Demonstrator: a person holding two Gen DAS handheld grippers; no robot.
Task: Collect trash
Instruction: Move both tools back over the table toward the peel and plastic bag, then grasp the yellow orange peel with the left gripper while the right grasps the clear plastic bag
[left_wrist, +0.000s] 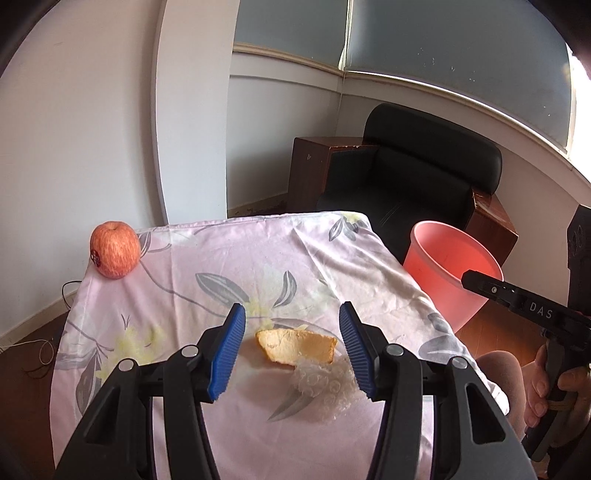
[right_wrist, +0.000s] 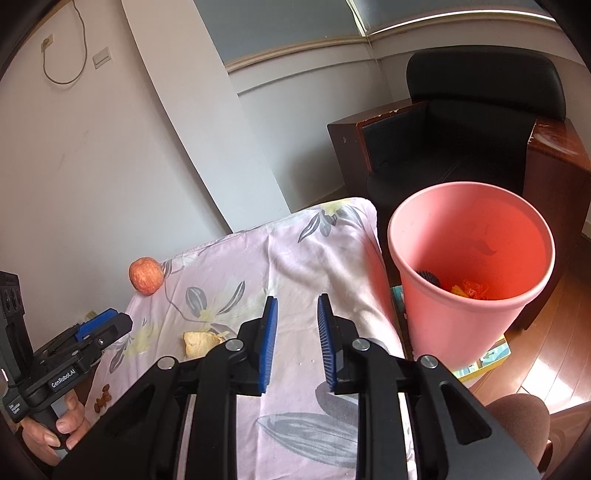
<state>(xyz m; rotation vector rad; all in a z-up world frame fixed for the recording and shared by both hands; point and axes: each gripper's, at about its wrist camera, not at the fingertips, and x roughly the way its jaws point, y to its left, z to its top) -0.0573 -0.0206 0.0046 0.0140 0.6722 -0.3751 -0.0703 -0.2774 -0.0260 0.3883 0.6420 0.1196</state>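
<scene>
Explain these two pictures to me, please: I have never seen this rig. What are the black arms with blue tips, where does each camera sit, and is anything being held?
No robot here: a person holds a hand-operated two-finger gripper in each hand, each carrying a fisheye camera looking along its blue-padded fingers. The left wrist view shows the left gripper open above the floral cloth, holding nothing. Between its fingers lie a piece of orange peel and, nearer the camera, a scrap of bubble wrap. An apple sits at the far left corner. The right wrist view shows the right gripper, open and holding nothing, beside a pink bin that stands off the table's right edge with some trash already inside.
</scene>
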